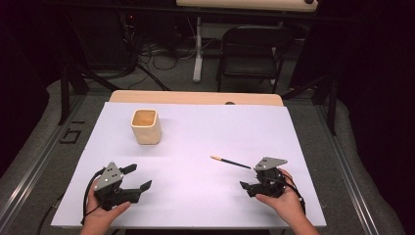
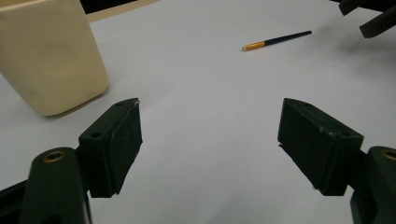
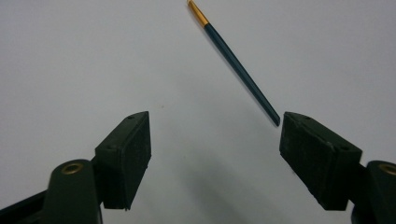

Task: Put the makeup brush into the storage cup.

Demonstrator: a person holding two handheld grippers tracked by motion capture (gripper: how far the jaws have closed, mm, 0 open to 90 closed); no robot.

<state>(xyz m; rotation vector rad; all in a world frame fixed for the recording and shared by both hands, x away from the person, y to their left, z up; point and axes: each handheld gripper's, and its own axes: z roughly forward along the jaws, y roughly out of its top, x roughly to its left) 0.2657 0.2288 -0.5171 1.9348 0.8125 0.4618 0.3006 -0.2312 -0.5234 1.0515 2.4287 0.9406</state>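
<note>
On the white bench (image 1: 195, 147), both the left gripper (image 1: 138, 177) and right gripper (image 1: 247, 188) spread empty fingers; the unlabelled brush (image 1: 230, 162) and cup (image 1: 146, 126) lie apart.

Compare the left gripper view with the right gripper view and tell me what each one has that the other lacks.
Left gripper view alone: the cream cup standing at upper left, and the dark tips of the right gripper at the top right corner. Right gripper view alone: the brush's pointed handle end, lying just beside that gripper's own right-hand jaw. Both share the brush, dark-handled with a gold ferrule, lying flat on the white table sheet, and in each view a pair of black jaws spread wide apart with nothing between them.
</note>
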